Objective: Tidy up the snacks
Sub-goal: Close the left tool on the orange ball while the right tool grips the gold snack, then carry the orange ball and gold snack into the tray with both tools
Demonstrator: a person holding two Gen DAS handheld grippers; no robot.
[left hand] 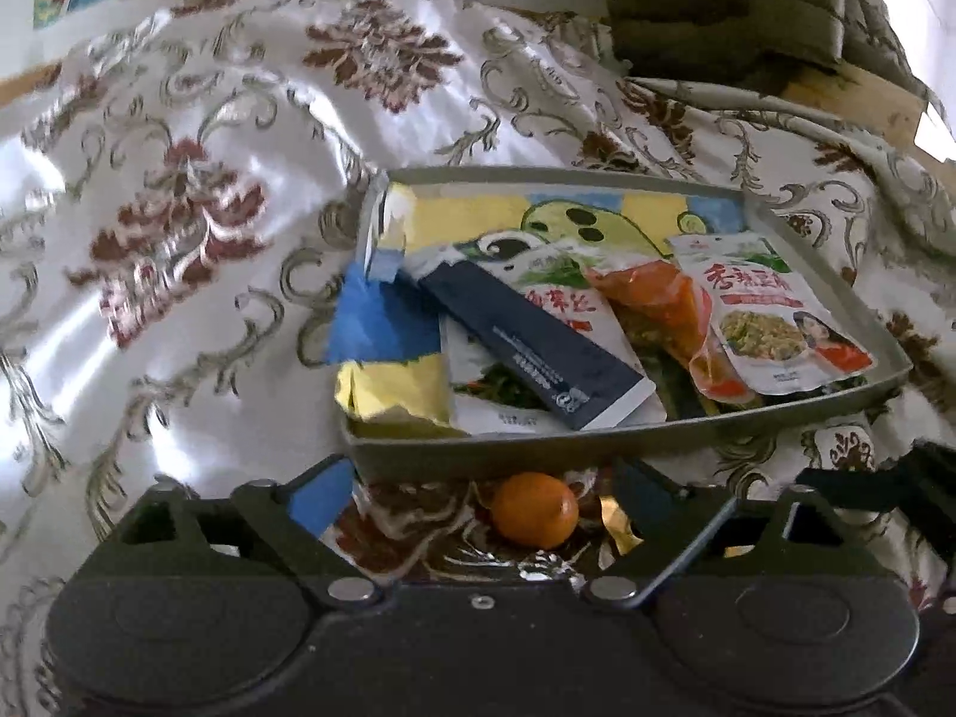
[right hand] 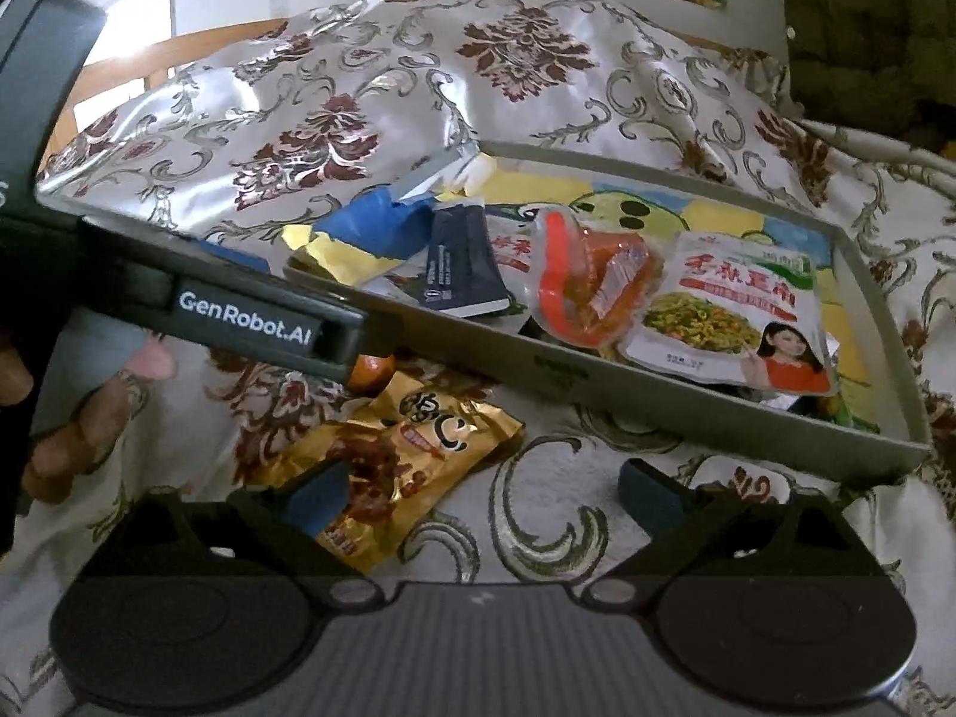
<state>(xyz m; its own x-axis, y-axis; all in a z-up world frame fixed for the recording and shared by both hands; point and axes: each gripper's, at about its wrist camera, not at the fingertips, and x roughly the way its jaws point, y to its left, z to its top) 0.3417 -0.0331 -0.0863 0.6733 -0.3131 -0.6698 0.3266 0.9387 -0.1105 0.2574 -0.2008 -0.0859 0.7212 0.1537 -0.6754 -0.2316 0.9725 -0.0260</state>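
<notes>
Shiny floral cloth (left hand: 197, 137) covers the counter, cream with dark red blooms, and a grey tray (left hand: 597, 445) sits in the middle of it. Inside the tray lie the snacks already gathered: a yellow and blue bag (left hand: 388, 346) at its left end, a navy sachet (left hand: 538, 352) slanted across a white packet, an orange pouch (right hand: 573, 281) and a white packet with red lettering (left hand: 771, 322) toward its right end. Just outside the tray's near wall rests a small orange (left hand: 535, 511), and beside that a golden snack packet (right hand: 406, 454) lies on the cloth. The left gripper (left hand: 484, 496) stands spread around the orange without touching it. The right gripper (right hand: 484, 496) is spread too, its left finger over the golden packet's corner, nothing pinched.
</notes>
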